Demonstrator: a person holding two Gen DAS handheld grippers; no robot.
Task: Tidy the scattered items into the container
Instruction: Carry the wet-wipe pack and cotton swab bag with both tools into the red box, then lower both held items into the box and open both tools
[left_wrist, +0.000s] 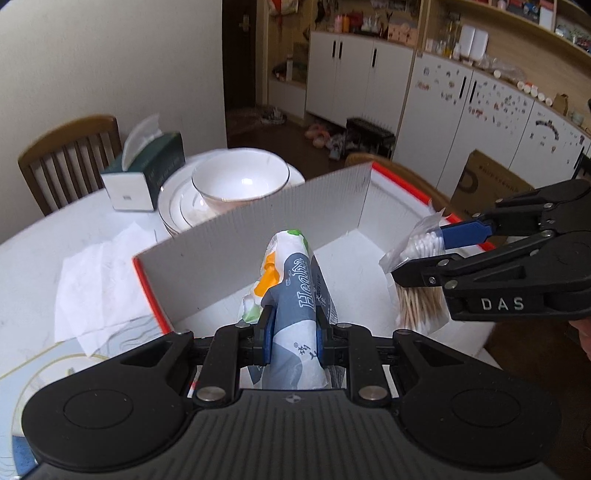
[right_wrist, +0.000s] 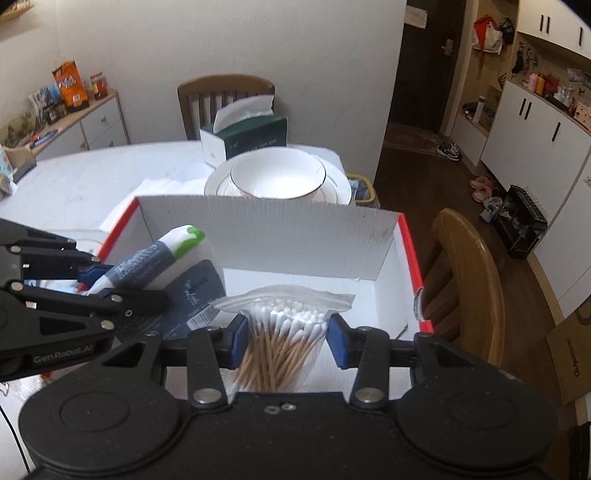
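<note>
A white corrugated box (left_wrist: 258, 221) with a red rim stands open on the table; it also shows in the right wrist view (right_wrist: 295, 229). My left gripper (left_wrist: 294, 332) is shut on a grey, white and orange tissue pack (left_wrist: 295, 291) held over the box's left side; the pack also shows in the right wrist view (right_wrist: 162, 254). My right gripper (right_wrist: 290, 338) is shut on a clear bag of cotton swabs (right_wrist: 284, 325) held over the box's right side. The bag of cotton swabs (left_wrist: 417, 273) and the right gripper (left_wrist: 421, 254) also show in the left wrist view.
Behind the box a white bowl (right_wrist: 277, 175) sits on stacked plates (left_wrist: 173, 206). A green tissue box (right_wrist: 247, 138) stands further back. Loose paper tissues (left_wrist: 99, 280) lie left of the box. Wooden chairs (right_wrist: 465, 273) stand by the table.
</note>
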